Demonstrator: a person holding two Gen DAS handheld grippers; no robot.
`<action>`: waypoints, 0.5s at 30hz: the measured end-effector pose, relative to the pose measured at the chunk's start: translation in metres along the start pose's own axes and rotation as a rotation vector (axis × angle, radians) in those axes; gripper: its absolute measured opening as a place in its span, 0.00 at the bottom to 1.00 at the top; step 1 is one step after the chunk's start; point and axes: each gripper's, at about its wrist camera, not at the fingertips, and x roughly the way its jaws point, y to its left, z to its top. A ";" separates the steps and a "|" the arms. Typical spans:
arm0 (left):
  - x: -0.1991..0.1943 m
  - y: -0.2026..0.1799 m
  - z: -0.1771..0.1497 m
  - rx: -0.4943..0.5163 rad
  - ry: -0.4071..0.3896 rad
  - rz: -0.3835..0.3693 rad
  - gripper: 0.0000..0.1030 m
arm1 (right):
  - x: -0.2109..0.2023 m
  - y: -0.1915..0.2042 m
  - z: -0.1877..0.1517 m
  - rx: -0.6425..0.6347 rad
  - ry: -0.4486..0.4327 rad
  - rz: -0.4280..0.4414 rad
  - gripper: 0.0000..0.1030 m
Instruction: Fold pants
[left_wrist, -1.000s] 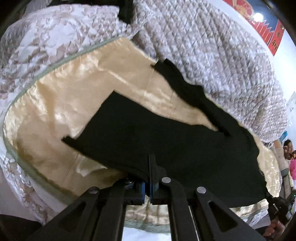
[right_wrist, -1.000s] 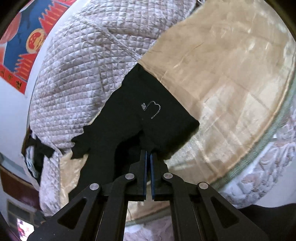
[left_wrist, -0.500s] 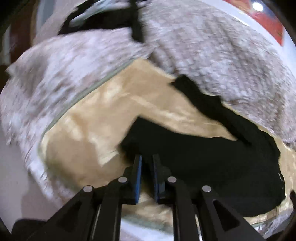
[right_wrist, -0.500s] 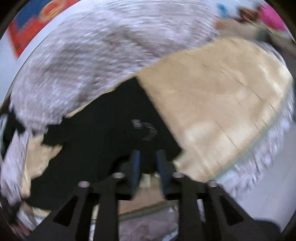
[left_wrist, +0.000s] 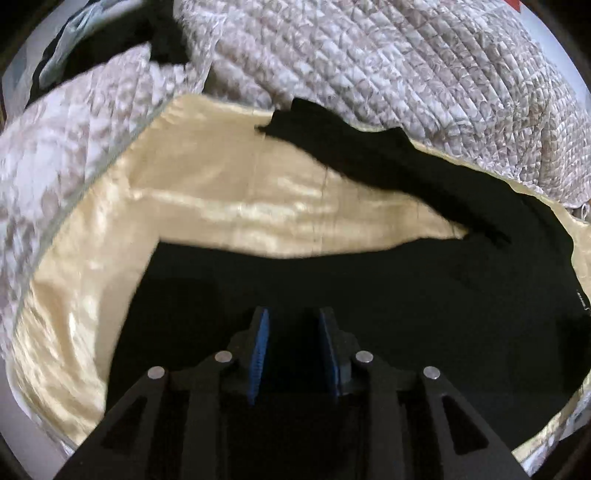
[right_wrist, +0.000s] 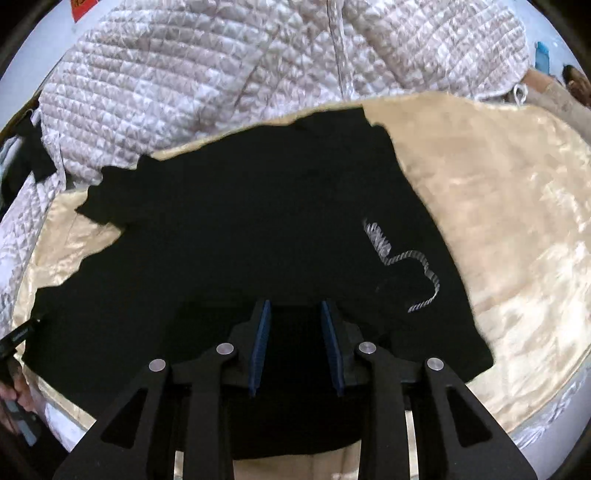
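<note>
Pants: one pair of black pants (right_wrist: 258, 221), matte soft cloth, lying spread on the bed; in the left wrist view (left_wrist: 369, 288) the two legs part in a narrow V, one long tapering leg running toward the quilt.
Pants, marking: one silver stitched squiggle (right_wrist: 406, 258) on the cloth, to the right of the right gripper; ribbed, thread-like, curled in shape.
Pants, edges: outline ragged at the far leg ends; surface mostly flat, low creases only.
Left gripper: one left gripper (left_wrist: 293, 347), two black fingers with blue ribbed pads (left_wrist: 260, 350); jaws apart and opening; black cloth shows below the gap, none seen pinched between the pads.
Right gripper: one right gripper (right_wrist: 295, 343), same build, blue ribbed pads (right_wrist: 261, 343); jaws apart, pads not pressing on the cloth visible behind them.
Gripper hardware: four round silver pins visible on each gripper's black linkage.
Sheet: one cream satin sheet (left_wrist: 221, 206), glossy, with soft wrinkles and straight seam lines; it carries the pants.
Quilt: one grey-white quilt (right_wrist: 184, 92), stitched in small diamonds, bunched in heavy folds behind the pants, its edge touching the far leg ends.
Bed border: one pale patterned quilted edge (left_wrist: 55, 155) beside the sheet, blurred.
Other: a dark item (left_wrist: 110, 40) at the far left corner, identity not clear.
</note>
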 end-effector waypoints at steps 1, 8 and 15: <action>0.001 0.000 0.004 -0.002 0.003 0.004 0.30 | 0.000 0.001 0.004 -0.004 0.002 0.009 0.28; 0.022 0.011 0.025 -0.010 -0.009 0.119 0.32 | 0.026 0.012 0.029 -0.071 0.035 -0.016 0.28; 0.027 0.013 0.025 -0.044 0.013 0.147 0.32 | 0.037 -0.007 0.033 0.016 0.029 -0.062 0.29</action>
